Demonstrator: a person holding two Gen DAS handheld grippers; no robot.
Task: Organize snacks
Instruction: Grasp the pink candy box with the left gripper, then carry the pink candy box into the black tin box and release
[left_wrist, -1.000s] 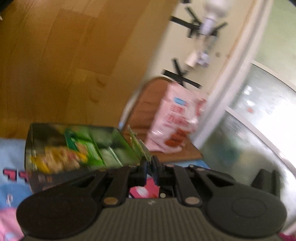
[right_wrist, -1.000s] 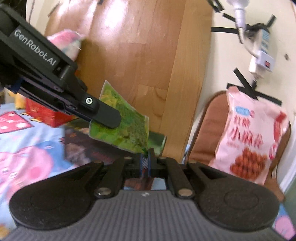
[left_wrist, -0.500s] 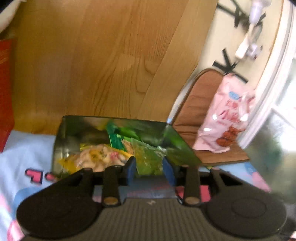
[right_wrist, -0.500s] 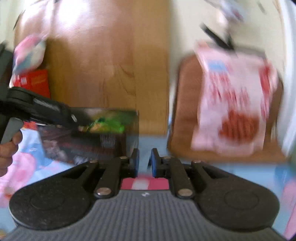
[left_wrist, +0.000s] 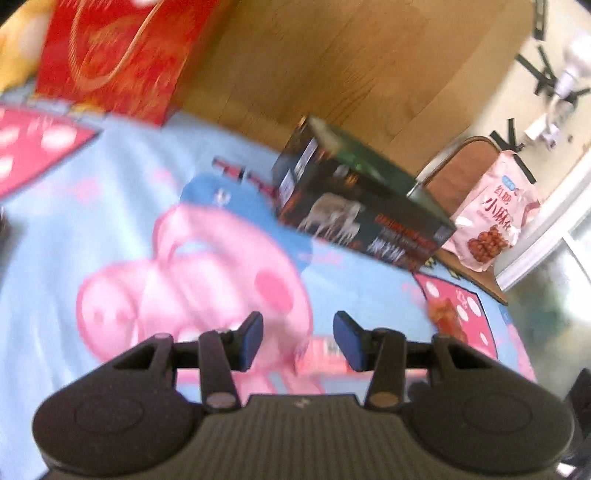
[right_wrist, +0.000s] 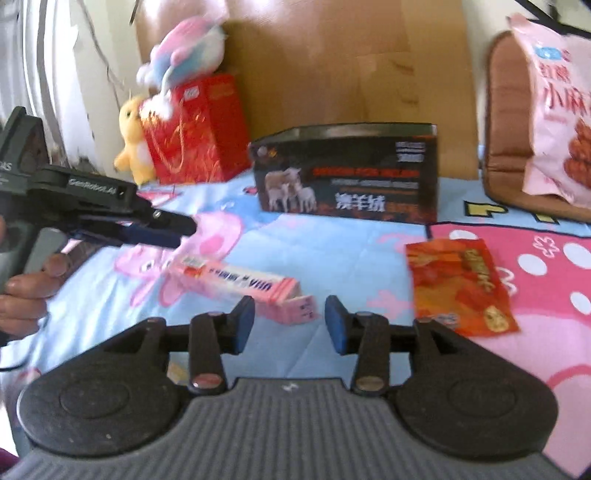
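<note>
1. While both grippers hover above the cartoon-print blanket (right_wrist: 332, 243), the dark box (right_wrist: 347, 173) stands upright at the far side of it, against the wooden panel (right_wrist: 332, 66); its open top shows in the left wrist view, but the contents cannot be made out there.
2. The left gripper (left_wrist: 298, 341) has its jaws spread apart with nothing between them (the view is blurred); in the right wrist view it reaches in from the left of the dark box, over the blanket.
3. The right gripper (right_wrist: 290, 325) is likewise released and empty, nearer the camera than the dark box.
4. A pink carton (right_wrist: 240, 288) lies flat on the blanket in front of the dark box, well apart from it, with 1 end flap hanging loose just beyond the right gripper's blue pads (right_wrist: 245, 325).
5. A red snack packet (right_wrist: 461, 286) lies flat in front of the dark box, to its right side.
6. A large pink snack bag (right_wrist: 557, 110) leans on a brown chair (right_wrist: 506, 140) to the right of the dark box.
7. Left of the dark box stands a red gift bag (right_wrist: 199, 133), with a yellow plush toy (right_wrist: 131, 144) beside it and a pink and blue plush (right_wrist: 184, 51) on top.
</note>
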